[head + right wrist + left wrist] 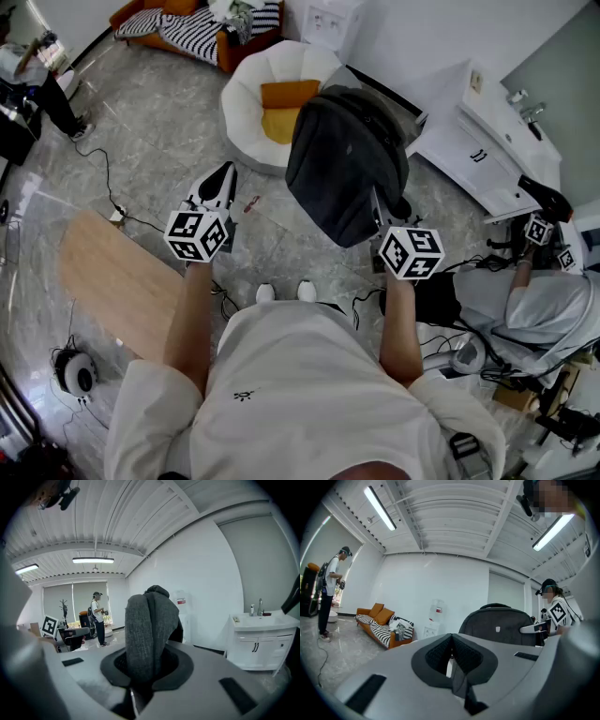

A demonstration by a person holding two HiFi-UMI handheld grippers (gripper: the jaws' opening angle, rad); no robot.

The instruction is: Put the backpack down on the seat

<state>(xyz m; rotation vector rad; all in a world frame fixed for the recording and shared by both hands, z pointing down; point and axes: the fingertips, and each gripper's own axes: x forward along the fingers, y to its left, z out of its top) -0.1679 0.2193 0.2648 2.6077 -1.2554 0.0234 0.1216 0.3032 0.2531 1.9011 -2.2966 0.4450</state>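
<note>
The backpack (347, 164) is being held in the air by the right hand-held gripper (146, 667), whose jaws are being pressed narrow on a thick fold of grey fabric at the bag's top. The bag is hanging just beside the white seat (242, 103), overlapping its right edge in the head view, and is not yet resting on it. The left hand-held gripper (221, 183) is being held closed and empty, well left of the bag, above the floor.

For this step to be done well, the bag is probably best carried forward and leftward until it is hanging over the orange cushions (284, 105). It should then be lowered with a firm grip until its base is being borne by the seat. The weight is being taken by one fold only, so swinging is best avoided, and the free gripper could be used to steady the bag's side. Release is best delayed until the bag is seen settling without tipping off the rounded rim
</note>
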